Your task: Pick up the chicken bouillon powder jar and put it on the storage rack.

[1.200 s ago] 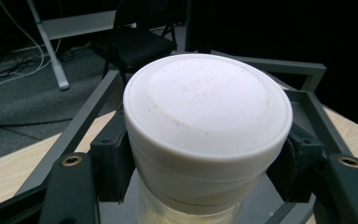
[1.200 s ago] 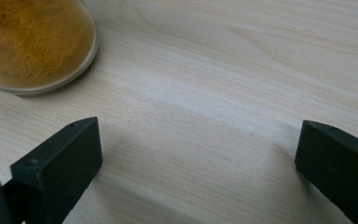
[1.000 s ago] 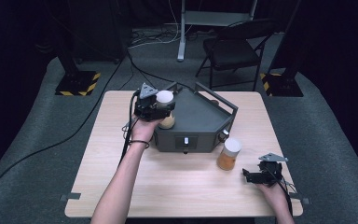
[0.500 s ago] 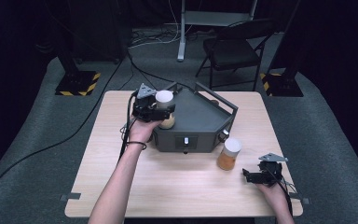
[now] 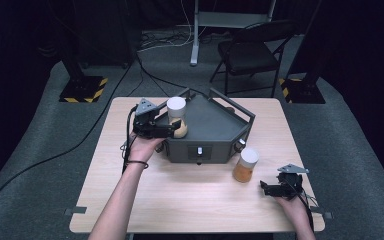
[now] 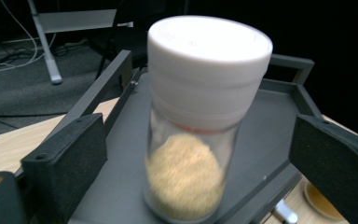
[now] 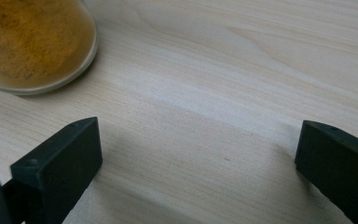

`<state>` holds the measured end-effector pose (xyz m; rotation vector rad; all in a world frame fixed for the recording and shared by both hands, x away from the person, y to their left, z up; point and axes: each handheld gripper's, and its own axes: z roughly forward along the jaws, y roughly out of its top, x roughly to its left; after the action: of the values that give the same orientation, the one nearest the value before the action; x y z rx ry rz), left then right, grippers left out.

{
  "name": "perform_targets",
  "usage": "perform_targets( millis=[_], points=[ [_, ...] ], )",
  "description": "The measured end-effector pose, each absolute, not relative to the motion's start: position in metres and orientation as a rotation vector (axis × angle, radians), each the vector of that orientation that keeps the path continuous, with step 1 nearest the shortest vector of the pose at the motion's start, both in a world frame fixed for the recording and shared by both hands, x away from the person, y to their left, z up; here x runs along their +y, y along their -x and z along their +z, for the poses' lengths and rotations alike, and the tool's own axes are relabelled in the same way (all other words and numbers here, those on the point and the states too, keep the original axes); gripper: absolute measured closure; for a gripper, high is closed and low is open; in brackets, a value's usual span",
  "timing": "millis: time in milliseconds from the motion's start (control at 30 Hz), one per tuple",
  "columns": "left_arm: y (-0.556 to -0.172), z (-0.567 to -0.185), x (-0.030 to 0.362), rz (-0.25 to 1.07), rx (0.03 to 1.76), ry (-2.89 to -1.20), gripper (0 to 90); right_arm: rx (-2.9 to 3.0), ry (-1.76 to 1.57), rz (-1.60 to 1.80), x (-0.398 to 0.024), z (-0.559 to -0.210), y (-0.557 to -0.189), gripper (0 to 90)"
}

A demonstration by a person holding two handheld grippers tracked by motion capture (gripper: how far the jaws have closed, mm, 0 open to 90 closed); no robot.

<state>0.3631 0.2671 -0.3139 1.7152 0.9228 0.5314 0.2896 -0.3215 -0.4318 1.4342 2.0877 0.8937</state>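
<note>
- The tabletop (image 5: 200, 200) carries a dark grey tray (image 5: 215, 125) raised on a box.
- One white-capped jar (image 5: 176, 116) of pale grains stands on the tray's left corner; the left tongs (image 5: 172, 128) straddle it, wide open, not touching.
- An orange-filled jar (image 5: 245, 165) waits on the tabletop beside the tray, probably next.
- The right tongs (image 5: 266, 188) rest open, empty, near it.
- No readable label.

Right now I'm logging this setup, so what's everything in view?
table: 1, light wood, centre
tray: 1, dark grey, railed, on table's far half
jar of pale grains: 1, white cap, on tray's left part, between open left jaws
jar of orange powder: 1, white cap, on table right of tray
folding chair: 1, black, behind table
left gripper: black, open
right gripper: black, open, low over table's right
</note>
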Motion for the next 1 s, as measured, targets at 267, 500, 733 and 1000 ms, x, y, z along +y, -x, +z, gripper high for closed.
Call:
perform_targets(
  millis=[267, 500, 733, 1000],
  points=[
    [-0.341, -0.324, 0.28, 0.561, 0.893, -1.71, 3.7, 2.087, -1.434, 0.895, -0.321, -0.432, -0.289, 0.0],
    [-0.319, -0.328, 0.287, 0.589, 0.89, -1.726, 3.9, 2.086, -1.435, 0.895, -0.321, -0.432, -0.289, 0.0],
    [-0.301, -0.337, 0.295, 0.605, 0.903, -1.737, 4.1, 2.085, -1.435, 0.895, -0.321, -0.432, -0.289, 0.0],
    [-0.284, -0.354, 0.309, 0.602, 0.935, -1.73, 4.0, 2.085, -1.436, 0.895, -0.321, -0.432, -0.289, 0.0]
  ],
)
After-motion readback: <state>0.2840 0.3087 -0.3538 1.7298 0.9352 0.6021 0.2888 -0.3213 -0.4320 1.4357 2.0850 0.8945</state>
